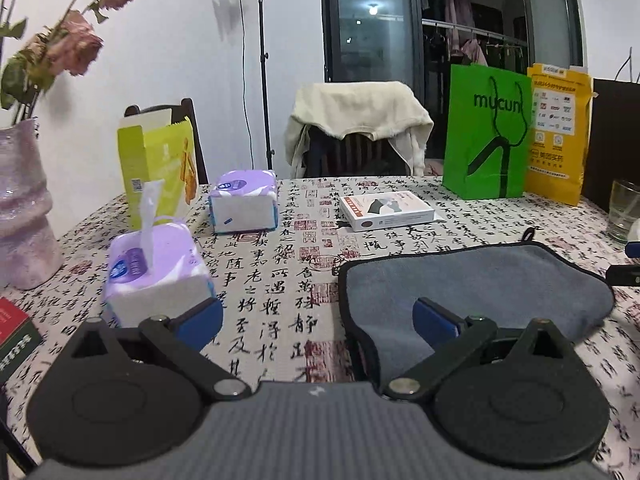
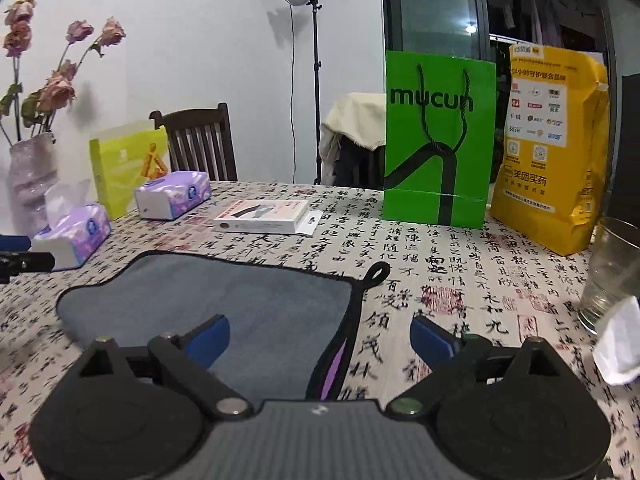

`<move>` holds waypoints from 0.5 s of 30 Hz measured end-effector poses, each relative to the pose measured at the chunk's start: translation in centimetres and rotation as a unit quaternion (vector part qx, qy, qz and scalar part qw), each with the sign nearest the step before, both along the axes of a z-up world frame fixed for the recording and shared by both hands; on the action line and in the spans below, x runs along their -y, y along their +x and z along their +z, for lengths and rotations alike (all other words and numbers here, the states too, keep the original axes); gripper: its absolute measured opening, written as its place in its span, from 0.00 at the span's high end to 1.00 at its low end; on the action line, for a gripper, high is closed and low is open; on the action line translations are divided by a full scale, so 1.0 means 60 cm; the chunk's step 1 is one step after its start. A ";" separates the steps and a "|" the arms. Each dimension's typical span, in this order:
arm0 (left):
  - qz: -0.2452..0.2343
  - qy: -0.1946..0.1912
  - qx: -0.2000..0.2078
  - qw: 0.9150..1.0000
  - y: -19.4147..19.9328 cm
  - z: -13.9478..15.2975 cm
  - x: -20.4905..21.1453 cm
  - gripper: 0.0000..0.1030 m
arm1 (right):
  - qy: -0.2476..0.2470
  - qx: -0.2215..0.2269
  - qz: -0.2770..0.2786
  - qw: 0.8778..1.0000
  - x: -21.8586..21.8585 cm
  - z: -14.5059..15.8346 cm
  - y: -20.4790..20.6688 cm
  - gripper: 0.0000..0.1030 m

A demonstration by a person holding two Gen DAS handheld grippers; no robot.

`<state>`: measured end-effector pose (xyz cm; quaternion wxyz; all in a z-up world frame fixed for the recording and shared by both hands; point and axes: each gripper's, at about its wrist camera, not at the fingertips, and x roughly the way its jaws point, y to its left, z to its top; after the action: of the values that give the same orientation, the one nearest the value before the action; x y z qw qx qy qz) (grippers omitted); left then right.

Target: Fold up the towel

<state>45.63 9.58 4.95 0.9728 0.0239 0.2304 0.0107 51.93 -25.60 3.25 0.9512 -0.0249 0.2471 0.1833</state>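
Observation:
A grey towel with black trim lies folded on the patterned tablecloth; it shows in the left wrist view (image 1: 480, 280) and in the right wrist view (image 2: 240, 304). Its hanging loop (image 2: 378, 272) sticks out at the far right corner, and a purple underside (image 2: 334, 372) shows at its near right edge. My left gripper (image 1: 318, 318) is open and empty, straddling the towel's left edge. My right gripper (image 2: 320, 336) is open and empty, straddling the towel's right edge. The left gripper's tip also shows at the left edge of the right wrist view (image 2: 20, 254).
Two purple tissue packs (image 1: 156, 268) (image 1: 244, 200), a yellow-green box (image 1: 160, 168) and a vase of dried roses (image 1: 24, 208) stand left. A white box (image 1: 386, 210) lies mid-table. A green bag (image 2: 438, 140), a yellow bag (image 2: 552, 148) and a glass (image 2: 608, 272) stand right.

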 end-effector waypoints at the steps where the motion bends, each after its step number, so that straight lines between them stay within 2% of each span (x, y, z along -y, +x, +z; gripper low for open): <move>1: 0.002 0.001 0.003 1.000 -0.011 0.001 0.002 0.00 | 0.000 0.001 0.000 1.000 0.001 0.001 -0.009 0.05; 6: 0.004 0.010 0.012 1.000 -0.059 0.004 0.013 0.00 | 0.009 0.005 -0.005 1.000 0.004 0.008 -0.061 0.05; 15: 0.000 0.002 0.023 1.000 -0.154 0.006 0.020 0.00 | 0.014 0.013 -0.017 1.000 0.010 0.010 -0.158 0.04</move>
<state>36.38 8.38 5.31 0.9777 0.0261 0.2081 0.0118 42.43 -26.20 3.83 0.9575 -0.0094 0.2326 0.1704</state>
